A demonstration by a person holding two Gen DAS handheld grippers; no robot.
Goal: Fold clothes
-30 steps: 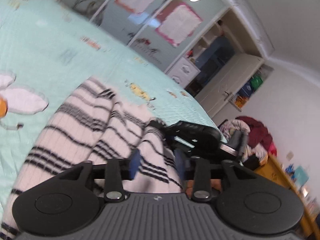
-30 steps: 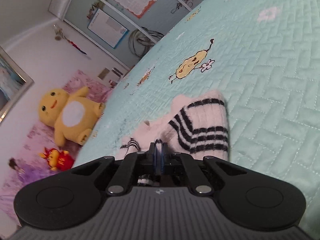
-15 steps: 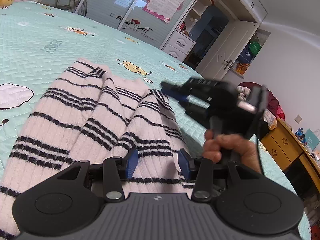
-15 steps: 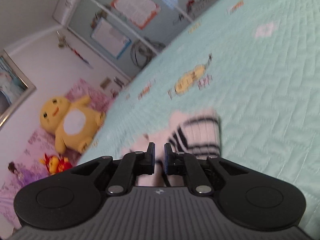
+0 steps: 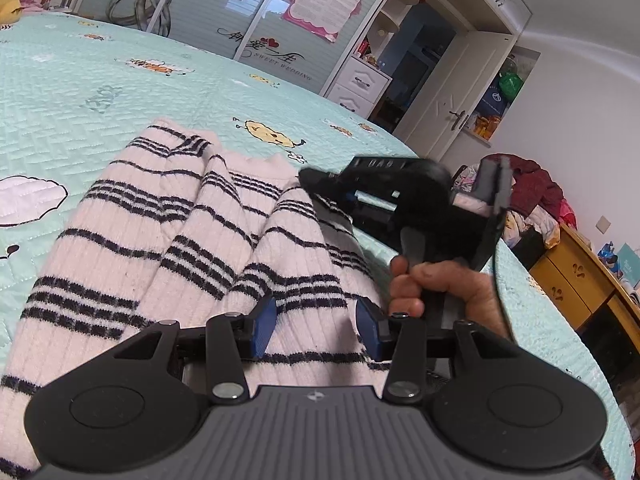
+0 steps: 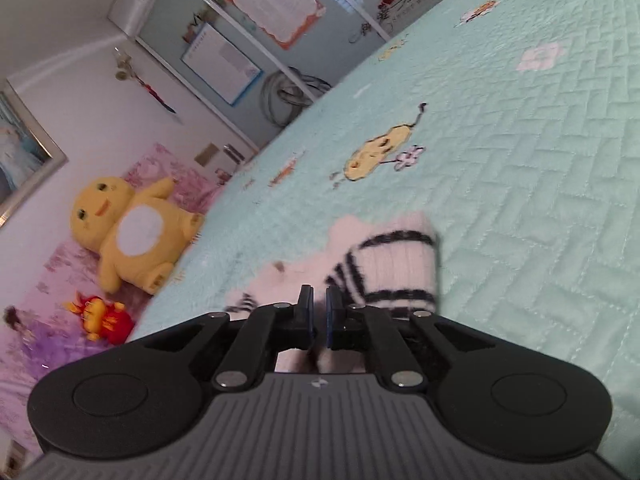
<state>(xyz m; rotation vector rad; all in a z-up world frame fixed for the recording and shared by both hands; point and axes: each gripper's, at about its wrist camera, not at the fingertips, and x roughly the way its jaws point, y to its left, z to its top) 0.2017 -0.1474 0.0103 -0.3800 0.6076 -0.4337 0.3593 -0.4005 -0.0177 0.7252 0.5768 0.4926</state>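
Striped knitted sweater (image 5: 208,240) lying in loose lengthwise ridges on the quilted bed (image 5: 80,92), its cuffed end (image 6: 400,264) farthest from the cameras. Left gripper (image 5: 316,328) over the near folds, jaws half open, pads not pressing cloth. Right gripper (image 6: 318,320), held in a hand (image 5: 444,292), has just been closing; a narrow gap remains, with cloth beneath it and no clear grip visible. The knit looks soft, limp and light; it is best pinched at a hem or cuff edge.

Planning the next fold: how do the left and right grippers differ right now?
Left gripper jaws stand wide apart over the striped sweater; right gripper jaws are nearly together, having just been closing, cloth between them unclear. Left sits at the sweater's near part, right at its far edge. Both point across the bed.
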